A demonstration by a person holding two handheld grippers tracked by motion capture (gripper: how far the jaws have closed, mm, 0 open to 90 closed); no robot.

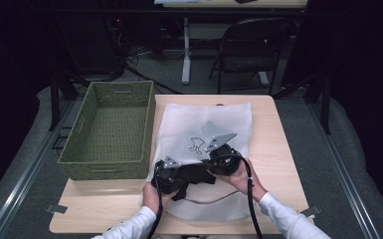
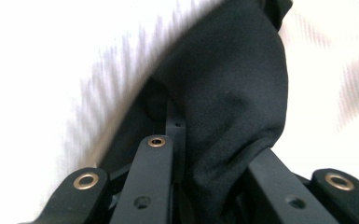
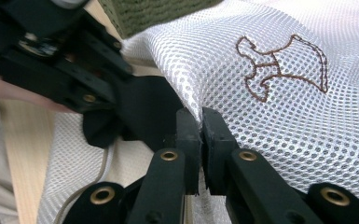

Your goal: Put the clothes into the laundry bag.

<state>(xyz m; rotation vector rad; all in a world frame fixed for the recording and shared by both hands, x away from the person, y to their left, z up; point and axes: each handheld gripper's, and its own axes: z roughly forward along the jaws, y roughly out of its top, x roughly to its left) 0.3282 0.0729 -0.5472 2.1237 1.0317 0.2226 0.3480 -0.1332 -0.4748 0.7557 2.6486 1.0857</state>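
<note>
one black cloth (image 1: 195, 175) lies bunched on a white mesh laundry bag (image 1: 204, 119) at the table's (image 1: 273, 144) near side. left gripper (image 2: 205, 154) pinches the cloth; right gripper (image 3: 200, 133) is clamped on the bag's mesh edge. green woven basket (image 1: 110, 130) sits just left.

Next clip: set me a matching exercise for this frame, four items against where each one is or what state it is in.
Items:
1. green woven basket
2. black cloth
3. white mesh bag
4. folding chair

Places or states:
A. pinched at its edge by the right claw
B. on the floor beyond the table
C. clamped in the left claw
D. on the table's left part, beside the bag

Pairs: 1-D, 2-C, 3-A, 4-B
</note>
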